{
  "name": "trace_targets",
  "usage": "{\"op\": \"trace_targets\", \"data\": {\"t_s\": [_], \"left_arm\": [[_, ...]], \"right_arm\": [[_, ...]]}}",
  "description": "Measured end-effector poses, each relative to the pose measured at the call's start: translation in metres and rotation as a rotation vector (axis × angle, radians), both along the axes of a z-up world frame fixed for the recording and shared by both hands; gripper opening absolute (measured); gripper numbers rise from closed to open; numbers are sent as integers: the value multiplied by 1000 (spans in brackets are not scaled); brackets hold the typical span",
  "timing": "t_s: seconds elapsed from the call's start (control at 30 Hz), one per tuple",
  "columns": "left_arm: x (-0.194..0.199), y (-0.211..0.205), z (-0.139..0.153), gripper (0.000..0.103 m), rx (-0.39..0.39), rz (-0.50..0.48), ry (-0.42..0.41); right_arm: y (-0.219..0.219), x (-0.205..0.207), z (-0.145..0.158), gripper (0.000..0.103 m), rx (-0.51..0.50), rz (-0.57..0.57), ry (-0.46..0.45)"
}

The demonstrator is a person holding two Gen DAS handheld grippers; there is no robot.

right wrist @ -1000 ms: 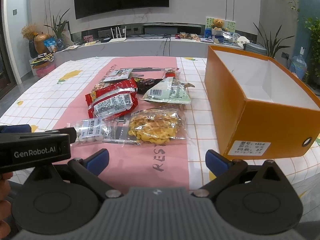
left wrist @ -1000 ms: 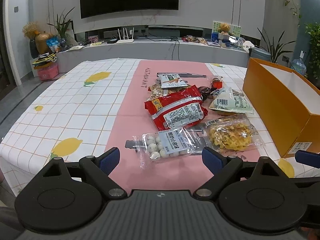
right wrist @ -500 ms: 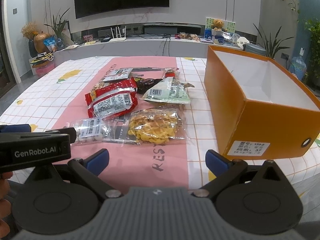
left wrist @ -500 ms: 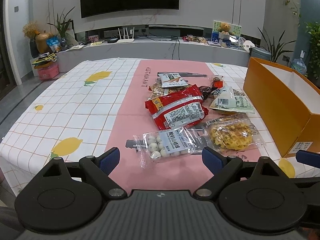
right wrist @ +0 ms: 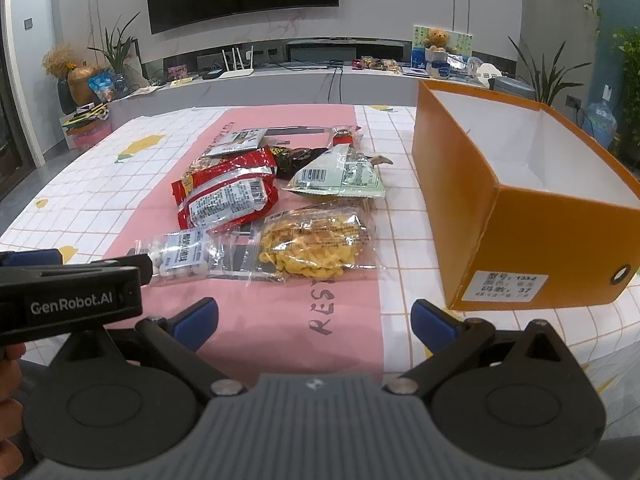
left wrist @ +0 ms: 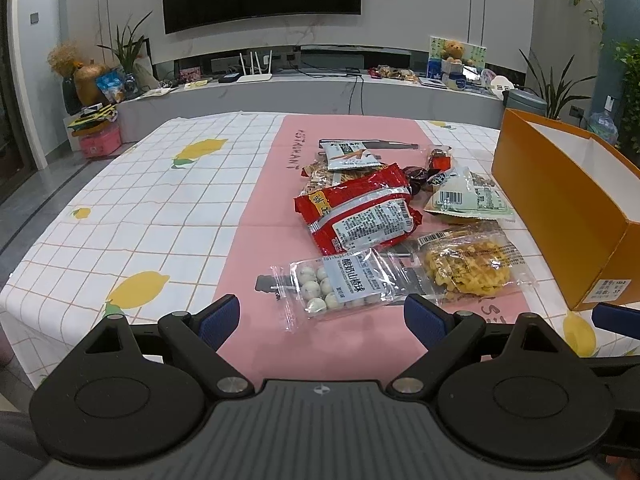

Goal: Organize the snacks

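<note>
Almost nothing has shifted since the earlier frames: both grippers hover at the tabletop's near edge. Left gripper (left wrist: pixel 322 314), jaws spread and empty, faces the clear packet of white candy balls (left wrist: pixel 340 285), likely lining up a pick. Right gripper (right wrist: pixel 314 320) is likewise spread. Beyond lie the yellow waffle packet (right wrist: pixel 316 246), red foil bag (right wrist: pixel 228 196), and open orange cardboard box (right wrist: pixel 532 208) toward the right edge.
</note>
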State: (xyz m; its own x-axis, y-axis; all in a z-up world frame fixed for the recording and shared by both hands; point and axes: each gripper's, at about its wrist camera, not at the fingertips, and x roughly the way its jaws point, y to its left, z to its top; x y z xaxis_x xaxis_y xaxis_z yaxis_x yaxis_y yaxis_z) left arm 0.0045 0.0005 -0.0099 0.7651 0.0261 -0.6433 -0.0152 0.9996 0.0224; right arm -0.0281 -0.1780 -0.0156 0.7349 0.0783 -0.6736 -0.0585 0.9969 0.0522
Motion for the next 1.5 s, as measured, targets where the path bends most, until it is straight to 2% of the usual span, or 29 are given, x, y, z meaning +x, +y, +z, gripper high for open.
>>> {"op": "trace_targets", "data": {"t_s": [0.7,0.93,1.23,1.5], "left_arm": [[5,2,-5,103,3,0,34],[5,3,-5,103,-6,-2,43],[11,10,-9,103,11,22,60],[21,30,-11,103,-16,78,90]], "right_arm": [[6,1,-1,100,-27,2,8],[4,2,-2,100,-9,3,15],[-1,5,-6,100,7,-6,21],[2,24,-12,100,-11,35,-15]]}}
